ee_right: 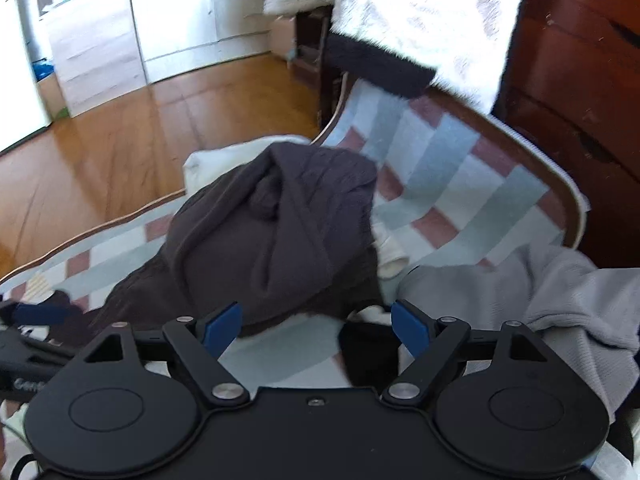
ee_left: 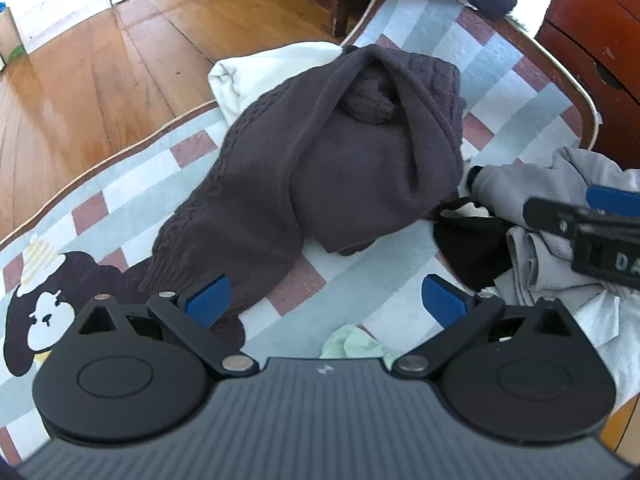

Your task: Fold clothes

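Left wrist: one dark sweater [ee_left: 320,160], two grey garments [ee_left: 560,216]

Checked rug on the wood floor, with my laundry spread across it.

I see the rug [ee_left: 500,80] lying on the wooden floor [ee_left: 100,60], checked in pale blue, white and dusty red with a brown border and a cartoon dog figure [ee_left: 48,312] near its edge. Directly on it a dark brown knit sweater [ee_left: 320,152] lies bunched in the middle, partly over a folded white cloth [ee_left: 256,76] at the far edge. On my right a grey garment [ee_right: 540,292] lies crumpled beside a black piece [ee_left: 468,248], and a pale green scrap [ee_left: 352,344] sits nearest me.
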Tool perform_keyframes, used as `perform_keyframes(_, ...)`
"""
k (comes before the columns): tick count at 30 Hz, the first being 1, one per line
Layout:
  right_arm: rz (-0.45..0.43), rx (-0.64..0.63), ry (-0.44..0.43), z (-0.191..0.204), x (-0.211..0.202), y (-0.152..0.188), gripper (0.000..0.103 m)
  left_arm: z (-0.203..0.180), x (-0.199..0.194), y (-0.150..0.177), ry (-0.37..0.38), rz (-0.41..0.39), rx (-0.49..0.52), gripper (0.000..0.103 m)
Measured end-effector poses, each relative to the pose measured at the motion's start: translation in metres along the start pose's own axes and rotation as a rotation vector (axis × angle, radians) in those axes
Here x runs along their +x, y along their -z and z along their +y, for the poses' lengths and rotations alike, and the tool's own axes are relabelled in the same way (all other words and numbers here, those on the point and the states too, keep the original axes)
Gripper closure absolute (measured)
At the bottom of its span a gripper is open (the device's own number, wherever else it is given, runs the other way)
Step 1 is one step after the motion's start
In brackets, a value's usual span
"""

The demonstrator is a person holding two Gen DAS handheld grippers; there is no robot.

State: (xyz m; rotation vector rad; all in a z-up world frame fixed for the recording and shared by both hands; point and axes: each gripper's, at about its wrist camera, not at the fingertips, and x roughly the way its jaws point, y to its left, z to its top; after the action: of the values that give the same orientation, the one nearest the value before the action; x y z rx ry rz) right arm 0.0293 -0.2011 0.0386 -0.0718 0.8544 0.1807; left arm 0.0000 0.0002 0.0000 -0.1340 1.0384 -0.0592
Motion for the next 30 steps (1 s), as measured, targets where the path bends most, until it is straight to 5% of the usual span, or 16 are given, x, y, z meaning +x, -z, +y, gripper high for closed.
perform_keyframes(8,0.087,0.021,-0.185,-0.001,0.011,0.003,0.017,0.004,-0.002,0.000,-0.039,-0.010,-0.004,0.000)
perform_keyframes(16,0.077,-0.036,-0.117,-0.003,0.000,-0.018,0.017,0.009,-0.005,0.002,-0.061,-0.023,-0.012,0.000)
perform_keyframes(30,0.012,-0.124,-0.054,0.034,-0.027,-0.002,0.016,0.013,-0.014,0.004,-0.043,-0.031,-0.026,0.000)
